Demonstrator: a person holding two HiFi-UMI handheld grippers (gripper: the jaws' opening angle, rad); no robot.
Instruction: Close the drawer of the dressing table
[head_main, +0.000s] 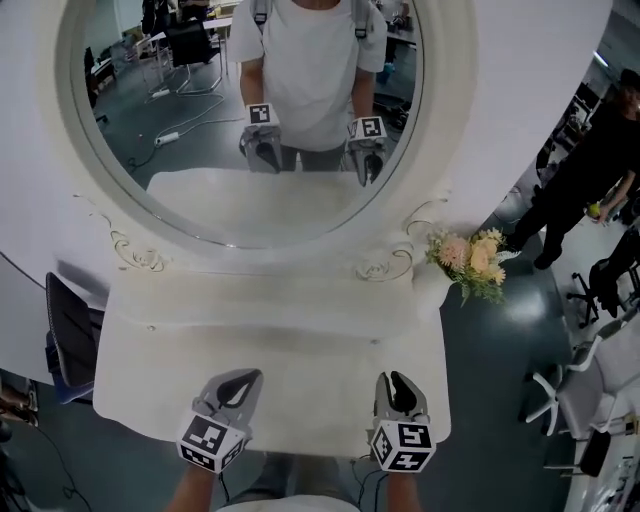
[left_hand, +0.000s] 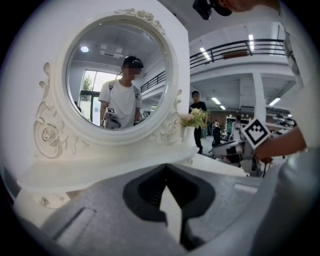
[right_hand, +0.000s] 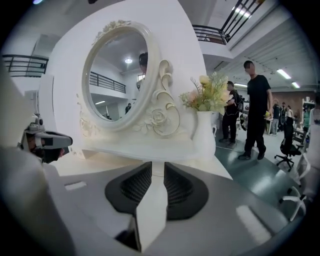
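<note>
The white dressing table (head_main: 270, 330) with its oval mirror (head_main: 250, 110) stands in front of me. No drawer front shows in any view; the tabletop hides whatever lies beneath its front edge. My left gripper (head_main: 245, 378) hovers over the front left of the top, its fingertips meeting with nothing between them (left_hand: 166, 167). My right gripper (head_main: 398, 385) hovers over the front right, with a narrow gap between its jaws and nothing in it (right_hand: 157, 167). Both point at the mirror, which reflects them and the person holding them.
A white vase of pale flowers (head_main: 470, 262) stands at the table's right rear corner (right_hand: 207, 95). A person in black (head_main: 590, 170) stands on the floor to the right, near office chairs (head_main: 575, 390). A dark chair (head_main: 70, 335) sits left of the table.
</note>
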